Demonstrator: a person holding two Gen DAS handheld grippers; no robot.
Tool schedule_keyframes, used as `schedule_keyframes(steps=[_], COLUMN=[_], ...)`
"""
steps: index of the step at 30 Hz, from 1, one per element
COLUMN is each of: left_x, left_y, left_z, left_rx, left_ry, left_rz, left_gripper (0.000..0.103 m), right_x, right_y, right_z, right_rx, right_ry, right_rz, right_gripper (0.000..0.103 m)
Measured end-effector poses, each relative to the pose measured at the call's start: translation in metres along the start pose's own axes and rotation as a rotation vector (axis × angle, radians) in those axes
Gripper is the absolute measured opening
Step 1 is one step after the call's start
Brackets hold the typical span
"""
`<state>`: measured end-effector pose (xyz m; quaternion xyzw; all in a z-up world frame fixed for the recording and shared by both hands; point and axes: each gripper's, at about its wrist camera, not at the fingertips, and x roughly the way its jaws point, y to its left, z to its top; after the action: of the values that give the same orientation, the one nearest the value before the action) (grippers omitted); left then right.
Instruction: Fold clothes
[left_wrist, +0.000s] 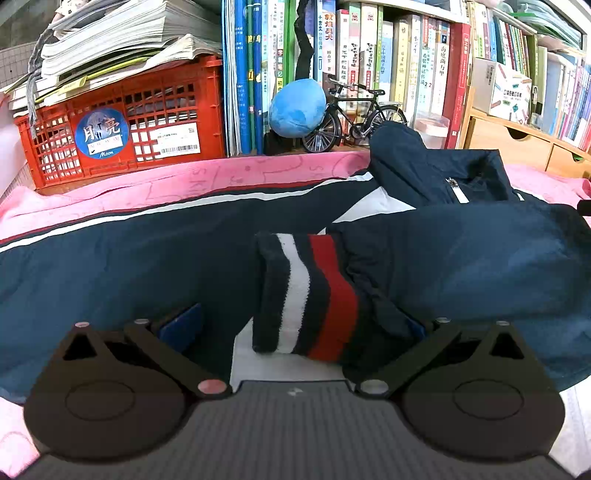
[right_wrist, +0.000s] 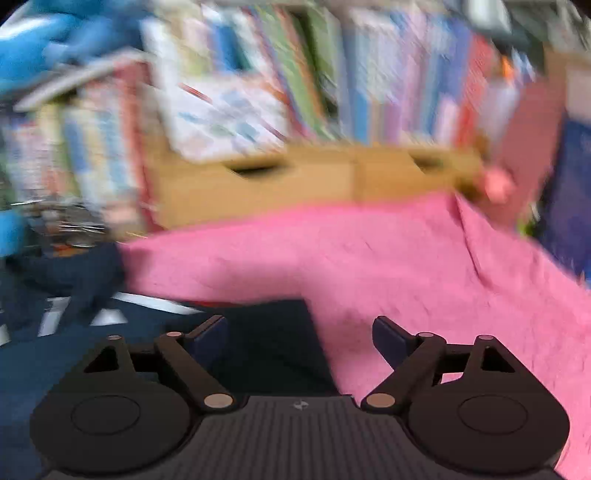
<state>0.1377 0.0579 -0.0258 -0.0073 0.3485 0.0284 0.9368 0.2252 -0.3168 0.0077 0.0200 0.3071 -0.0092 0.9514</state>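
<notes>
Nearest in the left wrist view, the left gripper (left_wrist: 299, 325) stands with its jaws wide apart, the striped cuff (left_wrist: 306, 295) of a navy jacket (left_wrist: 122, 266) lying between them; the left blue pad is clear of the cloth, while the right pad is hidden behind the sleeve (left_wrist: 461, 262), so whether it touches cannot be told, and nothing shows the cuff being pinched. The cuff, banded navy, white and red, rests on a white panel of the garment, and the sleeve runs from it to the right across the jacket's body. The jacket is spread flat over a pink blanket (left_wrist: 229, 173), its long red-and-white-trimmed edge slanting up toward the right, with a strip of bare pink beyond that edge and more at the left corner. Farther back the collar and zip (left_wrist: 454, 184) are bunched up near the blanket's far border. Behind the blanket stand a red crate (left_wrist: 122, 122) piled with papers, a blue plush ball (left_wrist: 297, 107), a model bicycle (left_wrist: 354, 118) and rows of books (left_wrist: 399, 62). In the blurred right wrist view, the right gripper (right_wrist: 299, 339) has its jaws apart with nothing between them, hanging over the jacket's right-hand edge; a broad stretch of bare blanket opens ahead and to the right, ending at a wooden drawer unit (right_wrist: 295, 177) below the bookshelves
</notes>
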Motion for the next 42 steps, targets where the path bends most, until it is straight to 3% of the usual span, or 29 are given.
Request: schedule_keyframes(steps=[1, 2, 5, 6, 11, 14, 16, 23, 29, 35, 38, 42], left_x=[0.0, 0.0, 0.0, 0.0, 0.001, 0.001, 0.001, 0.002, 0.003, -0.002, -0.025, -0.073], left_y=[0.0, 0.001, 0.001, 0.0, 0.001, 0.001, 0.001, 0.0, 0.0, 0.002, 0.006, 0.011], left_z=[0.0, 0.0, 0.001, 0.0, 0.0, 0.0, 0.0, -0.001, -0.002, -0.004, -0.009, -0.018], left_rx=[0.0, 0.0, 0.0, 0.0, 0.004, 0.004, 0.004, 0.004, 0.003, -0.009, 0.0, 0.097], left_ry=[0.0, 0.001, 0.001, 0.001, 0.001, 0.0, 0.0, 0.0, -0.002, -0.014, -0.062, -0.166], left_rz=[0.0, 0.0, 0.0, 0.0, -0.008, -0.007, -0.007, -0.007, -0.009, -0.001, 0.02, 0.028], left_gripper=[0.103, 0.103, 0.103, 0.103, 0.103, 0.103, 0.103, 0.103, 0.103, 0.103, 0.103, 0.103], right_x=[-0.004, 0.003, 0.029, 0.037, 0.062, 0.035, 0.002, -0.085, -0.081, -0.08, -0.078, -0.077], right_y=[0.007, 0.01, 0.015, 0.017, 0.022, 0.039, 0.057, 0.09, 0.061, 0.064, 0.064, 0.065], right_z=[-0.003, -0.005, -0.007, -0.008, 0.013, 0.012, -0.002, -0.077, -0.087, -0.087, -0.087, -0.086], right_rx=[-0.033, -0.036, -0.027, -0.024, -0.044, -0.096, -0.158, -0.353, -0.13, -0.141, -0.137, -0.137], right_ry=[0.013, 0.027, 0.07, 0.085, 0.141, 0.081, 0.045, 0.083, 0.09, 0.086, 0.088, 0.087], right_rz=[0.059, 0.062, 0.042, 0.035, -0.045, -0.019, 0.048, 0.126, 0.202, 0.185, 0.187, 0.187], right_gripper=[0.091, 0.091, 0.092, 0.103, 0.102, 0.099, 0.1, 0.103, 0.103, 0.103, 0.103, 0.103])
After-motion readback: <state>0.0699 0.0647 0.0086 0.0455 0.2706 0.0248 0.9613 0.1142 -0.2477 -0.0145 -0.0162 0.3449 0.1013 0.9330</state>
